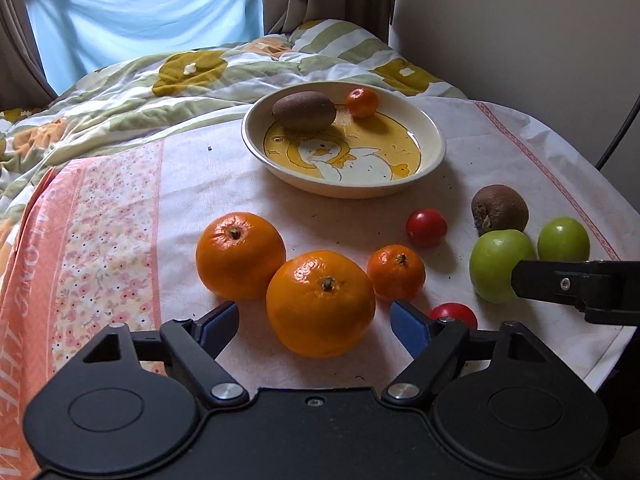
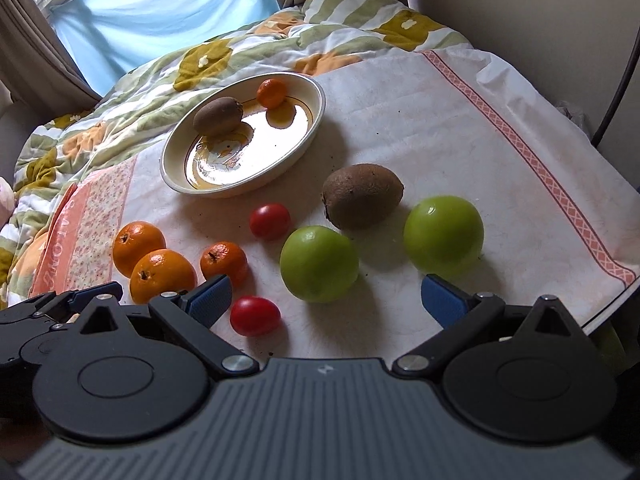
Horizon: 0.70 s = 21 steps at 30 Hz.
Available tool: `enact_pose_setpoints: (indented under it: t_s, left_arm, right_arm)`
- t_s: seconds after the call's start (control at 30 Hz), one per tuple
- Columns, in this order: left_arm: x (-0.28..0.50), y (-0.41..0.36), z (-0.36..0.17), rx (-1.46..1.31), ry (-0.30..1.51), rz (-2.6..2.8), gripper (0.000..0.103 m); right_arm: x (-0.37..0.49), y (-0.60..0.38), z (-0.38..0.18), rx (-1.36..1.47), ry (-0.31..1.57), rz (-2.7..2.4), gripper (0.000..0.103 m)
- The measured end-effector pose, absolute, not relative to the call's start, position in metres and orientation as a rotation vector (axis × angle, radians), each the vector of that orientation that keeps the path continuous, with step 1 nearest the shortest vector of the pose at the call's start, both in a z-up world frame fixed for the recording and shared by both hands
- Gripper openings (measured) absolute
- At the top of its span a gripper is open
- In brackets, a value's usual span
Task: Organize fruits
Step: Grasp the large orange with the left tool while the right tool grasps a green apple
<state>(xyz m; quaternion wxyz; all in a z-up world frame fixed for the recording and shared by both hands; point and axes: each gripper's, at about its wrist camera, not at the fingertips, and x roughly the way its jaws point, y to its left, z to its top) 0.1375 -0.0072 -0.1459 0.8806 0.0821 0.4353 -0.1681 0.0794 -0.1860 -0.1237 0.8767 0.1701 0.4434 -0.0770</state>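
Observation:
A cream duck-print plate (image 1: 434, 136) (image 2: 172, 168) holds a kiwi (image 1: 304, 110) (image 2: 218, 115) and a small mandarin (image 1: 362, 102) (image 2: 272, 93). On the cloth lie two big oranges (image 1: 320, 304) (image 1: 240, 254), a small mandarin (image 1: 396, 272) (image 2: 223, 262), two red tomatoes (image 1: 426, 227) (image 2: 255, 315), a kiwi (image 1: 500, 209) (image 2: 362, 195) and two green apples (image 1: 496, 264) (image 2: 319, 263) (image 2: 443, 234). My left gripper (image 1: 316, 326) is open around the nearer orange, not touching. My right gripper (image 2: 326, 300) is open just before the near apple.
The fruit lies on a white cloth with pink borders (image 1: 112, 216) (image 2: 528, 152) over a round table. A flowered quilt (image 1: 120, 96) lies behind it, under a window with a blue cloth. The wall (image 1: 520, 20) stands at the right. A dark cable (image 2: 616, 92) hangs there.

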Motion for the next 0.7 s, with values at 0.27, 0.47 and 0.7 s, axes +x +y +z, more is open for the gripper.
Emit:
enact_pose_setpoints:
  t_s: [0.27, 0.47, 0.7]
  left_arm:
    - [0.144, -0.016, -0.153, 0.169, 0.914, -0.33, 0.081]
    - [0.146, -0.019, -0.155, 0.164, 0.916, -0.318, 0.079]
    - [0.147, -0.018, -0.158, 0.169, 0.928, -0.32, 0.067]
  right_arm:
    - [0.087, -0.191, -0.134, 0.377, 0.934, -0.146, 0.103]
    - [0.087, -0.193, -0.137, 0.388, 0.935, -0.14, 0.103]
    - [0.092, -0.196, -0.14, 0.403, 0.938, -0.138, 0.103]
